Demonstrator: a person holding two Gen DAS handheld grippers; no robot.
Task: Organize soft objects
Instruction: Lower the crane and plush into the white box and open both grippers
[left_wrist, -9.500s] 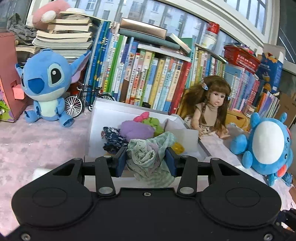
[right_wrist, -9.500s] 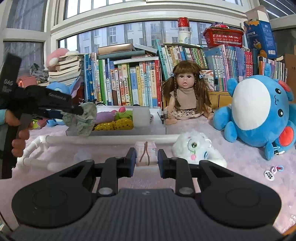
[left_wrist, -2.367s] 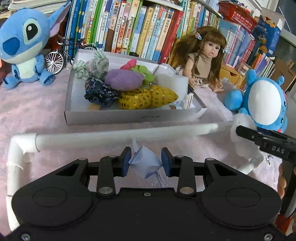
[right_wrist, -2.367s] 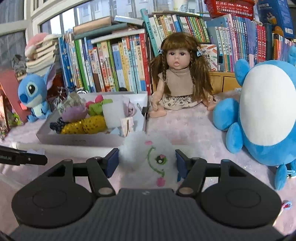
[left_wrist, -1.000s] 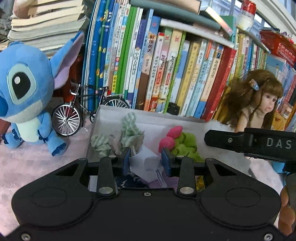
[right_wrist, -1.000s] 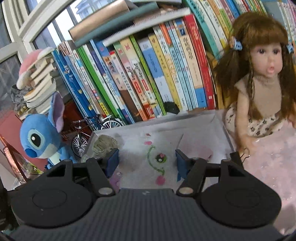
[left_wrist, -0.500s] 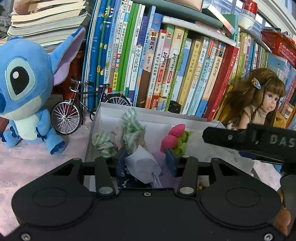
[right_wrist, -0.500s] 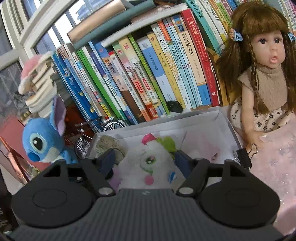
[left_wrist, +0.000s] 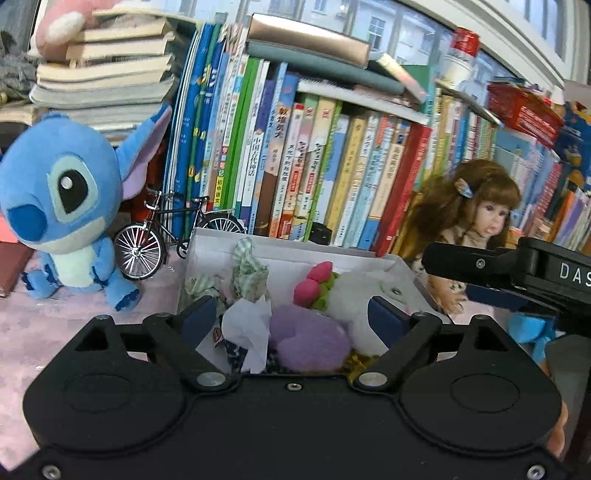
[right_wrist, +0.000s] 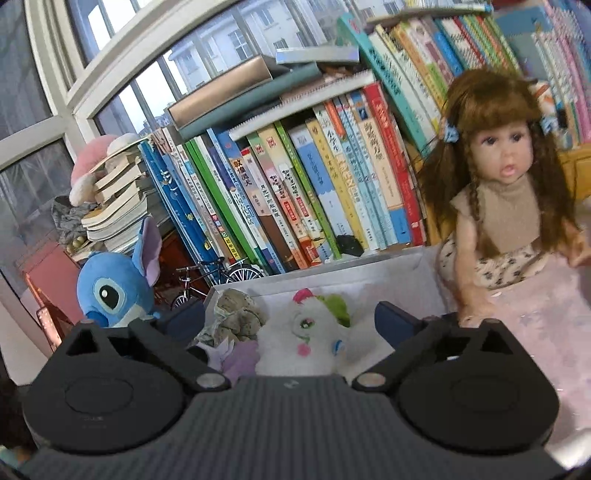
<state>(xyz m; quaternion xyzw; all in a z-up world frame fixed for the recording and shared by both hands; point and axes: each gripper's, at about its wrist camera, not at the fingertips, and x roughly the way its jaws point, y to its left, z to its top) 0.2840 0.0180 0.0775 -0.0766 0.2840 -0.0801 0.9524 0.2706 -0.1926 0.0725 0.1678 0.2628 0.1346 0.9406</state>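
- Spreading wide now, the left tongs (left_wrist: 291, 317) have let go of the white paper piece (left_wrist: 246, 328), pinched a second ago; it lies in the white box (left_wrist: 221, 246), left of the purple plush (left_wrist: 310, 339), crumpled with no clear long axis.
- The right tongs (right_wrist: 291, 325) are likewise open, having released the white plush (right_wrist: 306, 343), which rests in the box, face towards the near side.
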